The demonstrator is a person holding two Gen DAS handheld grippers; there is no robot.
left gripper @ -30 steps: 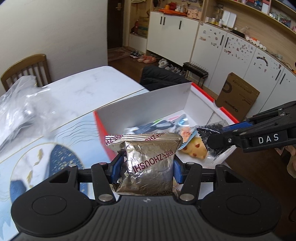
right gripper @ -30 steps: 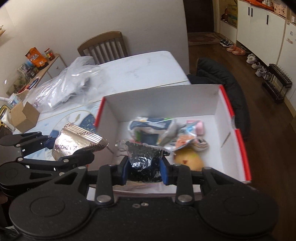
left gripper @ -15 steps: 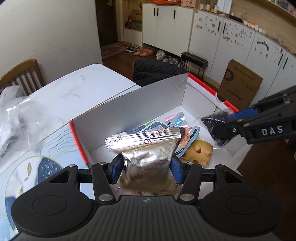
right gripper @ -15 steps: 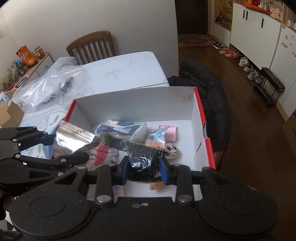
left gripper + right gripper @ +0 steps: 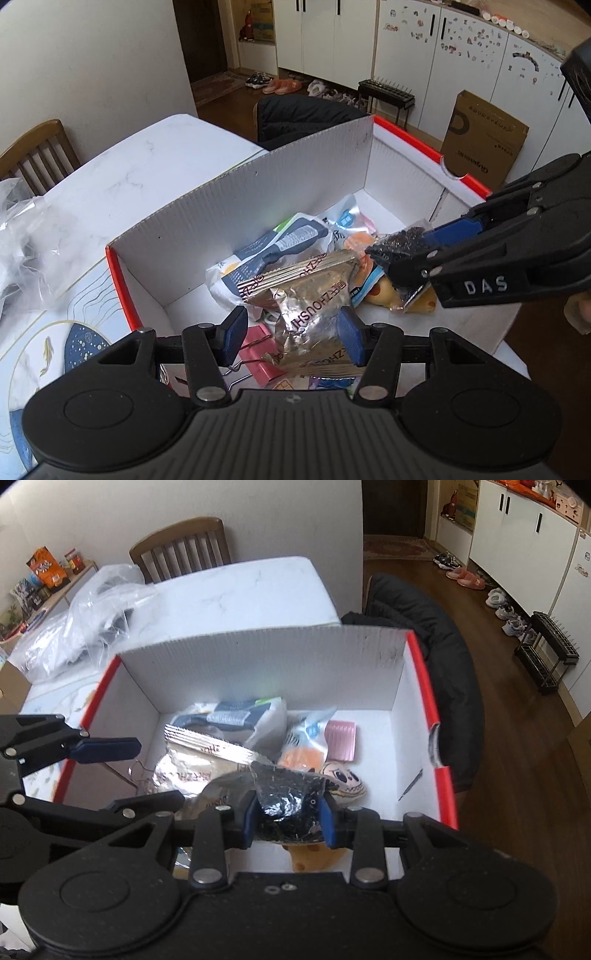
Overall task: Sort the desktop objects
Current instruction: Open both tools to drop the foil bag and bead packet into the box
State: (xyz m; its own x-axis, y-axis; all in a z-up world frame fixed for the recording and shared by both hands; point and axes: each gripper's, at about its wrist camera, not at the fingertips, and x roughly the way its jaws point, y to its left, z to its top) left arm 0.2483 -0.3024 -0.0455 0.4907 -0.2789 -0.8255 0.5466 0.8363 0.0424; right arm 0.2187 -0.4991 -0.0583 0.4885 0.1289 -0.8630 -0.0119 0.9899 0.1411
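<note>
A white cardboard box with red rims point(image 5: 118, 273) point(image 5: 424, 686) sits on the table and holds several packets. My left gripper point(image 5: 291, 336) point(image 5: 159, 771) is low over the box's near corner. A crinkled gold foil packet point(image 5: 314, 306) point(image 5: 192, 771) stands tilted between its fingers. The packet touches the right pad, and a gap shows at the left pad, so the gripper is open. My right gripper point(image 5: 288, 812) point(image 5: 399, 266) is shut on a small clear bag of black bits point(image 5: 288, 794) point(image 5: 395, 247), above a yellow toy point(image 5: 384, 295).
Inside the box lie a blue-and-white pouch point(image 5: 273, 247), a pink binder clip point(image 5: 258, 350) and a pink pad point(image 5: 341, 738). A crumpled plastic bag point(image 5: 92, 627) lies on the table's far left. A wooden chair point(image 5: 181, 546) and a black jacket point(image 5: 443, 646) stand beyond.
Both grippers have sunk toward the box's inside. The foil packet, earlier clamped between both left pads, has tilted and come away from the left pad. The right gripper still holds the black bag.
</note>
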